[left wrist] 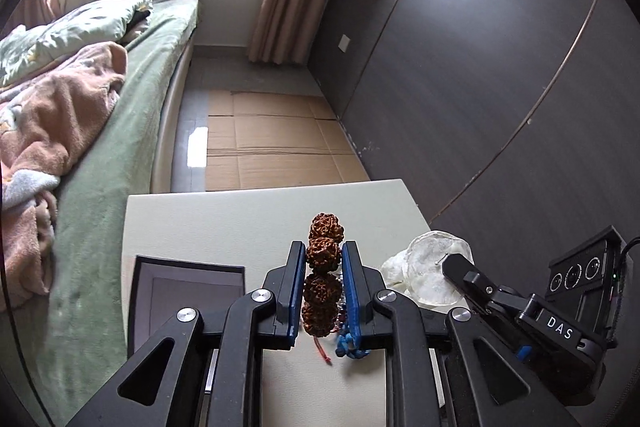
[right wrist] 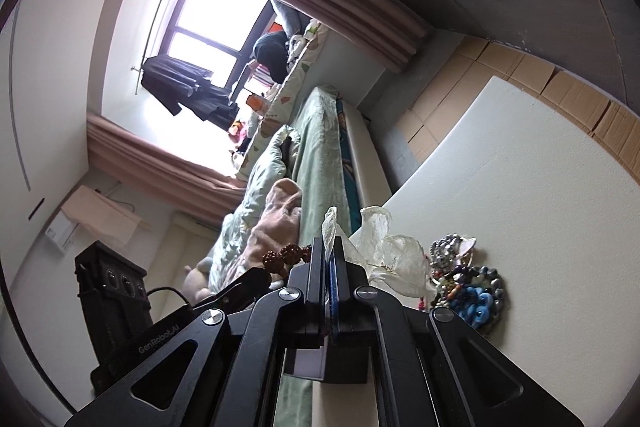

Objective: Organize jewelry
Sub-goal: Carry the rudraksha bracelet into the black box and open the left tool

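Note:
My left gripper (left wrist: 323, 254) is shut on a bracelet of large knobbly brown beads (left wrist: 323, 259), held above the white table (left wrist: 224, 223); a red cord and blue beads hang below it. The brown beads also show in the right wrist view (right wrist: 286, 255). My right gripper (right wrist: 330, 247) is shut on the edge of a clear plastic bag (right wrist: 394, 255), also seen in the left wrist view (left wrist: 426, 267). A pile of jewelry (right wrist: 468, 283), silver, blue and dark beads, lies on the table by the bag.
An open dark jewelry box (left wrist: 184, 287) sits on the table to the left of my left gripper. A bed (left wrist: 100, 131) with blankets stands beyond the table's left edge. Cardboard (left wrist: 272, 147) covers the floor ahead; a dark wardrobe (left wrist: 480, 67) is at right.

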`<state>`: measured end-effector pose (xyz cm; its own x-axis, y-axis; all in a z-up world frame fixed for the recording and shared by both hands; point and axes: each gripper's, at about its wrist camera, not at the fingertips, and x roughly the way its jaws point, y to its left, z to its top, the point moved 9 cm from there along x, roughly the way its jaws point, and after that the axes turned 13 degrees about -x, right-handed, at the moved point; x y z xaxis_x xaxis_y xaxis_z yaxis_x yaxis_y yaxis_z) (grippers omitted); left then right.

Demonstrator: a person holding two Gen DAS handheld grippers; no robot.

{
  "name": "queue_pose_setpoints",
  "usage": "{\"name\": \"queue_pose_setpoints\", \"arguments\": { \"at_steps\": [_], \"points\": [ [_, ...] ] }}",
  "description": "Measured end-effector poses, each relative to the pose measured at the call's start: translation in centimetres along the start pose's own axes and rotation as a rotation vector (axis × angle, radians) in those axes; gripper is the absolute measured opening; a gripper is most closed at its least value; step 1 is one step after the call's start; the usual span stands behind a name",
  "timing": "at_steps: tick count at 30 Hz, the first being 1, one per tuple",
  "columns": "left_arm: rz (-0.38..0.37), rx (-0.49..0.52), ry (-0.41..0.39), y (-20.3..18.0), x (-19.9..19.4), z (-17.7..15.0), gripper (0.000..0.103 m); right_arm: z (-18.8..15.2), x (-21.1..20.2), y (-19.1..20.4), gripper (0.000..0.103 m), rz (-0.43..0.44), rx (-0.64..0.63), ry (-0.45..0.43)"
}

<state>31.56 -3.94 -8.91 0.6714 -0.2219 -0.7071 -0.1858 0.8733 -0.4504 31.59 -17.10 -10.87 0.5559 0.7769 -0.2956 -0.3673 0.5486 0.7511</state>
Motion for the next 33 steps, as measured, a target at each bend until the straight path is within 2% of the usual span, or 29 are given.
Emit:
{"name": "queue_pose_setpoints", "arguments": {
  "at_steps": [4,14,19,20,21,23,24,28,31,32,33],
  "points": [
    [0.037,-0.025,-0.038,2.3,-1.2,1.0,0.019,-0.9,2.0,2.2,0.003,0.054,-0.019,0.031],
    [0.137,-0.125,-0.147,7.9,-3.9,2.9,0.019,-4.9,8.1,6.4,0.003,0.117,-0.059,0.166],
    [0.165,-0.136,-0.148,9.2,-3.9,3.0,0.019,-7.3,11.1,6.6,0.006,0.079,-0.064,0.294],
    [0.168,-0.134,-0.145,9.3,-3.8,2.9,0.019,-7.6,11.3,6.3,0.017,0.079,-0.043,0.315],
    [0.168,-0.13,-0.139,9.4,-3.8,2.8,0.019,-7.6,11.2,5.9,0.04,0.072,-0.025,0.314],
    [0.17,-0.122,-0.123,9.5,-3.5,2.5,0.019,-6.8,10.3,5.4,0.061,0.029,-0.026,0.27],
    [0.169,-0.116,-0.113,9.4,-3.4,2.3,0.019,-6.3,9.8,5.1,0.065,0.015,-0.035,0.254],
    [0.169,-0.094,-0.073,9.0,-2.9,1.2,0.019,-5.1,8.1,3.8,0.066,-0.013,-0.018,0.218],
    [0.141,-0.097,-0.03,8.4,-2.2,0.3,0.02,-4.9,7.0,2.6,0.066,-0.038,-0.006,0.208],
    [0.15,-0.097,-0.019,8.4,-2.0,0.2,0.023,-4.8,6.7,2.4,0.066,-0.04,-0.001,0.205],
    [0.167,-0.098,-0.009,8.5,-1.8,0.1,0.037,-4.8,6.4,2.2,0.066,-0.041,0.002,0.202]
  ]
}}
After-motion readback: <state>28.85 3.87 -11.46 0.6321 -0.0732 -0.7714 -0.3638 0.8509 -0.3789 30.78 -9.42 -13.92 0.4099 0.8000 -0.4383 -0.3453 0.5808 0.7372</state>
